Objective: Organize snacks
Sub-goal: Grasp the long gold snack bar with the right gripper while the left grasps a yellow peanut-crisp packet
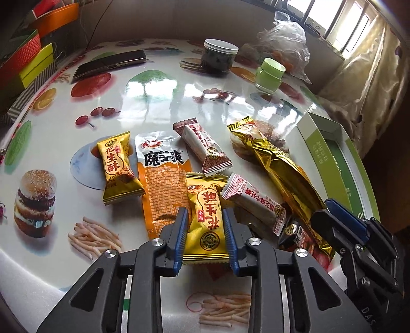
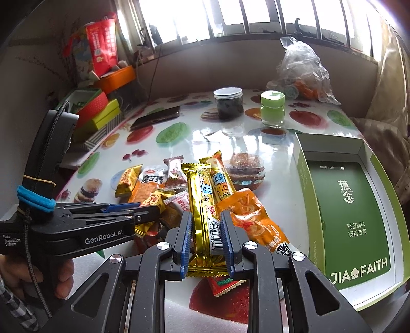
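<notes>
Snacks: left gripper (image 1: 205, 228) pinches yellow peanut-crisp packet (image 1: 206, 217) | right gripper (image 2: 206, 238) clamps long gold bar (image 2: 203, 205) | risk: slick wrappers slip, dragging neighbouring packets.

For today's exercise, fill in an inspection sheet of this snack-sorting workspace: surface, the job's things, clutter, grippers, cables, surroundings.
Surface: glossy food-print table.
Job's things: wrapped snacks piled in the middle; open green box at the right edge, no snacks seen inside.
Clutter: phone, dark jar, green jar, plastic bag.
Grippers: left gripper around a yellow peanut-crisp packet; right gripper shut on a long gold bar.
Cables: thin dark cord down the back wall.
Surroundings: barred window, stacked coloured boxes at left.
</notes>
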Tool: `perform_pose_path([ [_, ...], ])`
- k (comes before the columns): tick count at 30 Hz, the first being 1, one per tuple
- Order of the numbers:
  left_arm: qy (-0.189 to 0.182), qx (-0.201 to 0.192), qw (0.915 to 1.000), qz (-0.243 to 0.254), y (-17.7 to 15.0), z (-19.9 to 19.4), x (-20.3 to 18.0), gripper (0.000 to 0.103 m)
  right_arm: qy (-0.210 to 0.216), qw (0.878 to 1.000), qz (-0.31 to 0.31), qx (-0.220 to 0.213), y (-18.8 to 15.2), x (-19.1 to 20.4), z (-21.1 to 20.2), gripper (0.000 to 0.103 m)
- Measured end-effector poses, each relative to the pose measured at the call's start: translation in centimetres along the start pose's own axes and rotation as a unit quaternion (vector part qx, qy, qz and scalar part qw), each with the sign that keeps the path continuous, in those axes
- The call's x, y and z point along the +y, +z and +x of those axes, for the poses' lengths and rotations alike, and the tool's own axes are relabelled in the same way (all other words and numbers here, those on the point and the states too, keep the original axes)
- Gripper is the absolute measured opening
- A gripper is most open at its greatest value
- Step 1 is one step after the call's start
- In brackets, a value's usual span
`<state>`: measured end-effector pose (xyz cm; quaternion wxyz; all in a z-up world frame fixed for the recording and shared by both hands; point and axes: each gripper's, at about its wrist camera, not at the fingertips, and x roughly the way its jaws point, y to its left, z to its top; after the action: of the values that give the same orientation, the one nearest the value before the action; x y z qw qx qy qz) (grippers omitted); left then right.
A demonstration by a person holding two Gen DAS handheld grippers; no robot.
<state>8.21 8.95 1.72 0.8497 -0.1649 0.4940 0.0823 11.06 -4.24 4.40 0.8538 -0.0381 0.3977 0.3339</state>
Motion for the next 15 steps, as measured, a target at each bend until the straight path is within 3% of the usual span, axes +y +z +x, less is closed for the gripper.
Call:
perform_pose_path([
  [12,-0.006,-0.034,0.9993,0.012,0.3,-2.4,-0.5,0.025,-0.008,1.0,0.015,-0.016,0.3,-0.2,-1.5,0.021],
  [15,-0.014,-0.046,0.9987,0.014,0.5,-3.2,-0.7,0.013,-0.011,0.999,0.021,-0.025,0.5,-0.4,-2.1,0.021],
])
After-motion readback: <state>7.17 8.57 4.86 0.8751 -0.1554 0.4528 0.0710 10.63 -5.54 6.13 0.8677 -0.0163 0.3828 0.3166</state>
